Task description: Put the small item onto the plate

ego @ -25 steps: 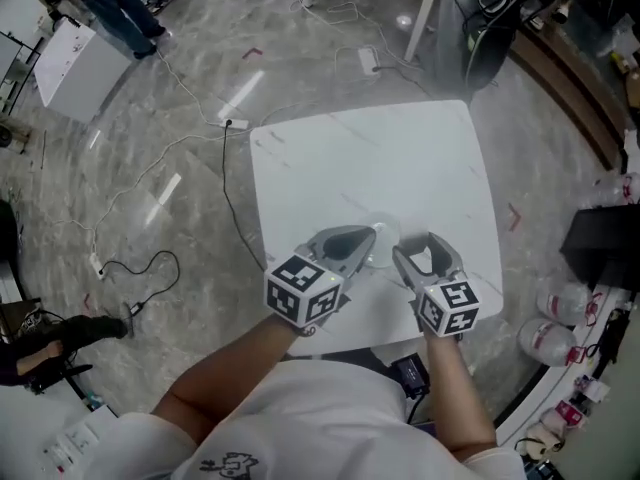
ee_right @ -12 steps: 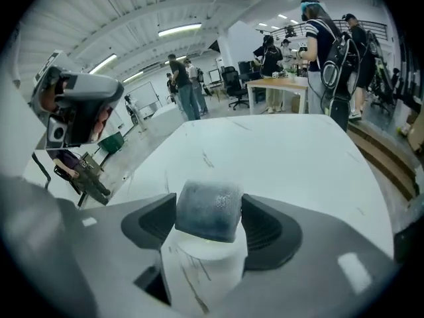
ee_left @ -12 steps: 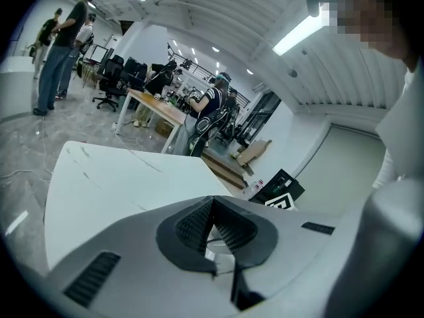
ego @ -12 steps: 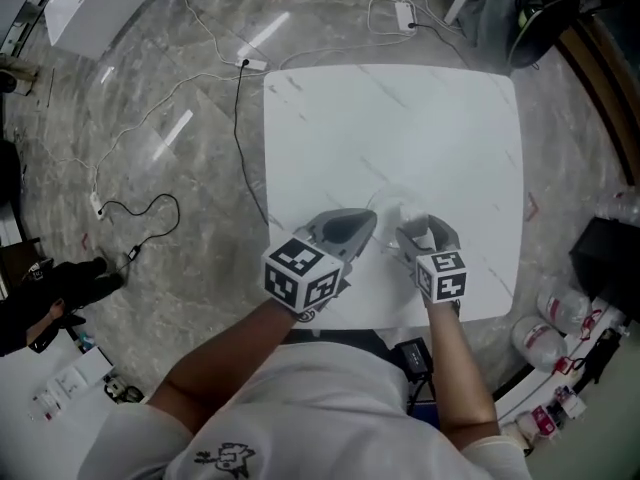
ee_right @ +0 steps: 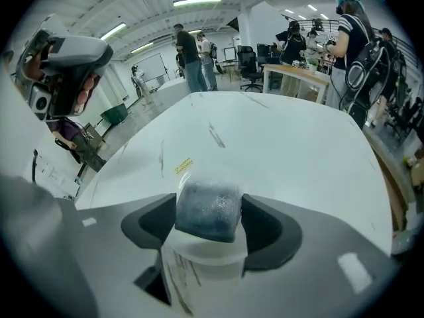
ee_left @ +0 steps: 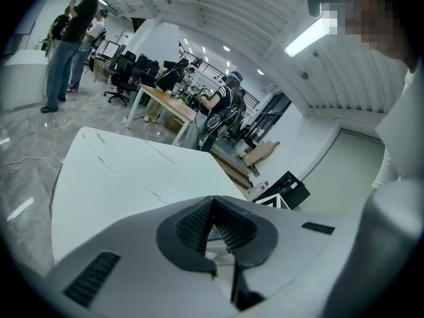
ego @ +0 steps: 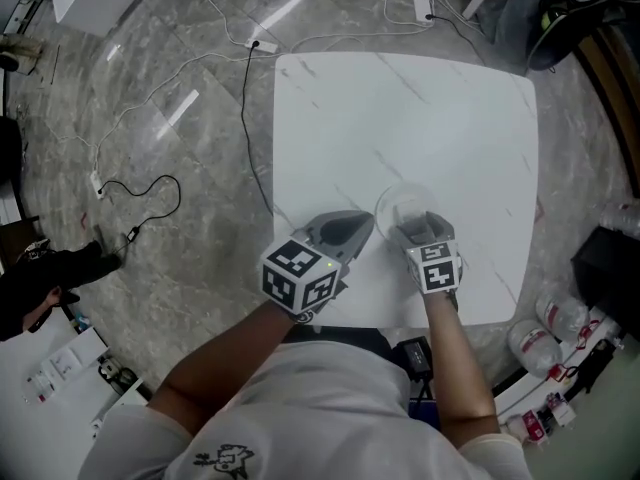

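A small dark grey-blue item (ee_right: 209, 207) in a clear wrapper sits between the jaws of my right gripper (ee_right: 211, 222), which is shut on it. In the head view the right gripper (ego: 415, 230) reaches over the near rim of a clear round plate (ego: 400, 203) on the white table (ego: 400, 118); the item is hidden there by the gripper. My left gripper (ego: 355, 226) lies just left of the plate, low over the table. Its jaws meet at the tips with nothing between them (ee_left: 213, 204).
Cables (ego: 150, 198) and a power strip (ego: 262, 45) lie on the floor left of the table. A dark box (ego: 610, 268) and bottles (ego: 545, 333) are at the right. People stand at a desk (ee_right: 298, 75) beyond the table's far side.
The right gripper has moved forward with the item, from the near side of the plate to over its rim. The left gripper has kept its place; the head camera has shifted.
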Available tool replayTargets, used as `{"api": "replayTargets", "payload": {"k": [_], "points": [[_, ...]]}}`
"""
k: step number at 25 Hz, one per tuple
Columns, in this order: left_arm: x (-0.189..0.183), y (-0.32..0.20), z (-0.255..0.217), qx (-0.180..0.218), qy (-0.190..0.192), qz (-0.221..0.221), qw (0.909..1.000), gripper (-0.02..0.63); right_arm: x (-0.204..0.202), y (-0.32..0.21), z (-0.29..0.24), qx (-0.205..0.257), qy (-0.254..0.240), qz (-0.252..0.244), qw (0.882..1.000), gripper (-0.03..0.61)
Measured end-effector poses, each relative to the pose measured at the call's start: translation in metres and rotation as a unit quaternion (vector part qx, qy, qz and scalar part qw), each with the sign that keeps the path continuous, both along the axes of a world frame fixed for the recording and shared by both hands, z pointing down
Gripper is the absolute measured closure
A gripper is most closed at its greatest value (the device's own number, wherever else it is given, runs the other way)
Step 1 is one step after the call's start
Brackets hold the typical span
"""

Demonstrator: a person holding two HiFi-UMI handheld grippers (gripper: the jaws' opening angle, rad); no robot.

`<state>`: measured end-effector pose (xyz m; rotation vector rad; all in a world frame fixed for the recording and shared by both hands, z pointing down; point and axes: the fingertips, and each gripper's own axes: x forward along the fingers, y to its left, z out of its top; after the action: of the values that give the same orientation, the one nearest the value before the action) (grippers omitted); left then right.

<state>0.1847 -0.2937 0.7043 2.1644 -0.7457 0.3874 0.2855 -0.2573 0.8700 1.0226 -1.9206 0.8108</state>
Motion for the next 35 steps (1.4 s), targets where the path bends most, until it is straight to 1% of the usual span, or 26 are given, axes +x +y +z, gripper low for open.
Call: {"api": "replayTargets", "payload": {"k": [4,9,14,16,20,22,26,28,31,35], "points": [[-0.006,0.003,0.003,-0.003,-0.001,-0.003,1.0,0.607,-0.005,0.001,0.006,-0.007,0.007,-0.003,1.0,0.276],[-0.011,0.006,0.003,-0.006,0.0,-0.004,1.0,0.606,-0.004,-0.001,0.006,-0.001,0.007,0.001,1.0,0.275],[-0.015,0.006,-0.002,-0.001,0.001,-0.004,1.0,0.606,0.0,-0.013,-0.017,0.036,-0.001,0.018,0.999,0.281],[-0.016,0.007,-0.01,0.004,0.003,0.0,1.0,0.607,0.002,-0.02,-0.036,0.065,-0.009,0.03,0.997,0.31],[-0.017,0.01,-0.034,0.022,0.003,0.016,0.9996,0.607,0.006,-0.028,-0.081,0.117,-0.013,0.056,0.992,0.391],[-0.019,0.014,-0.049,0.031,0.005,0.023,0.9992,0.606,0.009,-0.028,-0.106,0.146,-0.006,0.068,0.987,0.48],[-0.024,0.024,-0.088,0.058,0.011,0.043,0.9973,0.606,0.005,-0.023,-0.164,0.188,-0.028,0.11,0.976,0.555],[-0.028,0.029,-0.111,0.075,0.017,0.054,0.9956,0.607,0.0,-0.018,-0.196,0.21,-0.044,0.128,0.968,0.566],[-0.033,0.037,-0.147,0.103,0.028,0.073,0.9917,0.607,-0.01,-0.011,-0.251,0.251,-0.059,0.136,0.957,0.566],[-0.04,0.049,-0.202,0.144,0.045,0.097,0.9838,0.607,-0.024,0.006,-0.331,0.31,-0.075,0.154,0.935,0.569]]}}
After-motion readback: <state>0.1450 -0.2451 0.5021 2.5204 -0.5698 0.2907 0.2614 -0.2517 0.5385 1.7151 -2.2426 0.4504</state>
